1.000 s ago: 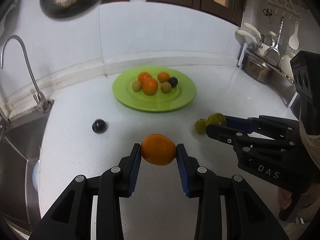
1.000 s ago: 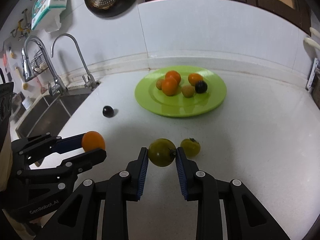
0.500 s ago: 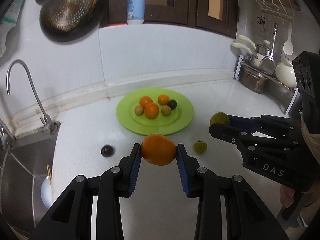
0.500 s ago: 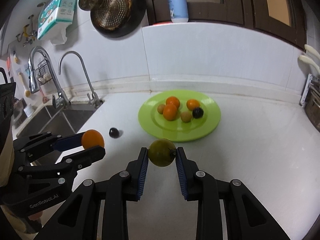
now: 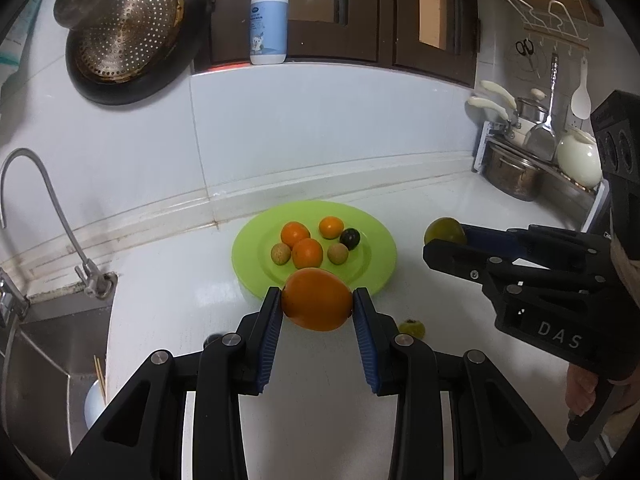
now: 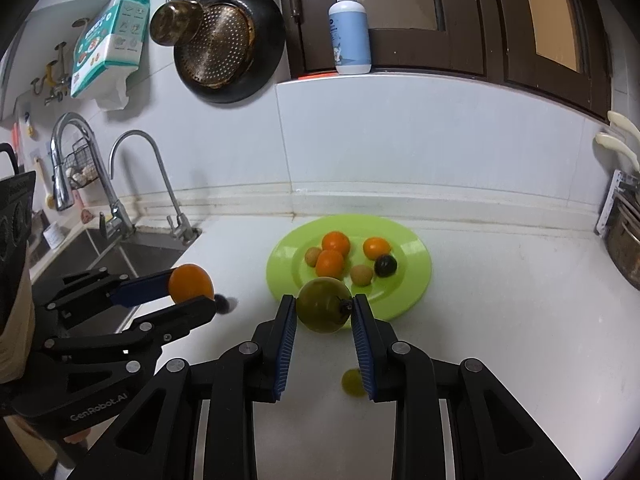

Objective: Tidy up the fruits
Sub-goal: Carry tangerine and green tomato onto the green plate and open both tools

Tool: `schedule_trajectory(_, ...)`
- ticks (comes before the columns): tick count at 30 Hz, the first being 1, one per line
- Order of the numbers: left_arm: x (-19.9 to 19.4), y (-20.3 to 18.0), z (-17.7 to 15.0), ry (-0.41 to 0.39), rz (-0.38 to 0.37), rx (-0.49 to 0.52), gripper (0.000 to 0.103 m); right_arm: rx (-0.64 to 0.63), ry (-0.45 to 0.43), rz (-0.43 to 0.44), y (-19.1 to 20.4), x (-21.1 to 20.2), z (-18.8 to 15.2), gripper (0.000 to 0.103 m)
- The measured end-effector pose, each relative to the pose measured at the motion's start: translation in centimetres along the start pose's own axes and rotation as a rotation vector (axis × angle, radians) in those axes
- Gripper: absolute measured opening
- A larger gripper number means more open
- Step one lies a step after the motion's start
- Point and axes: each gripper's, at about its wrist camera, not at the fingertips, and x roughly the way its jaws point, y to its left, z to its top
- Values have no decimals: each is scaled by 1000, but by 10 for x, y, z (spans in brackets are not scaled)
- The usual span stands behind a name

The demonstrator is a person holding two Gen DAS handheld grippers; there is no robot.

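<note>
L tongs (image 5: 317, 307), bottom centre of the left wrist view, clamped on an orange (image 5: 317, 305) w/ both blue pads touching its sides; fruit is held above the white surface (image 5: 168, 320), not resting on it. R tongs (image 6: 323, 310), bottom centre of the right wrist view, clamped on a green-yellow round fruit (image 6: 324, 310), stem end against the right-hand pad, also held off the surface.

Just past the L tongs, low centre-right of the left view, a small green fruit (image 5: 413, 328) sits on the surface; same one shows in the right view partly behind the right-hand pad, lower centre. A small dark fruit (image 6: 226, 304) lies on the surface at mid-left of the right view, partly hidden behind the L tongs there; in the left view only a dark sliver shows by the left finger.

Mid-frame in both views: lime green plate (image 5: 376, 268) on the surface, carrying three oranges, two small tan fruits & one dark fruit (image 5: 350, 238), grouped near the centre.

Further back: sink (image 6: 120, 252) & curved tap (image 5: 48, 208) at left, pots at right edge (image 5: 516, 176). On the wall, upper left, a black pan (image 5: 120, 32) w/ perforated strainer; soap pump bottle (image 5: 269, 20) on the ledge, top centre.
</note>
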Motion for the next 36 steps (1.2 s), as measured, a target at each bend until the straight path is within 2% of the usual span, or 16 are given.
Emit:
schedule_trajectory(9,31,10,20,12,-3,3,35,-10,1,-1,-9,22,21,29)
schedule_trajectory(15,60,17,27,54,-9,-8,35,5,50,6,-23,52,31,29)
schedule_trajectory(28,123,29,23,166,-34,-27,35,17,184,13,-43,114,22,29)
schedule_trajectory(36,148,34,15,223,-51,-58,35,46,252,26,-52,144,12,29)
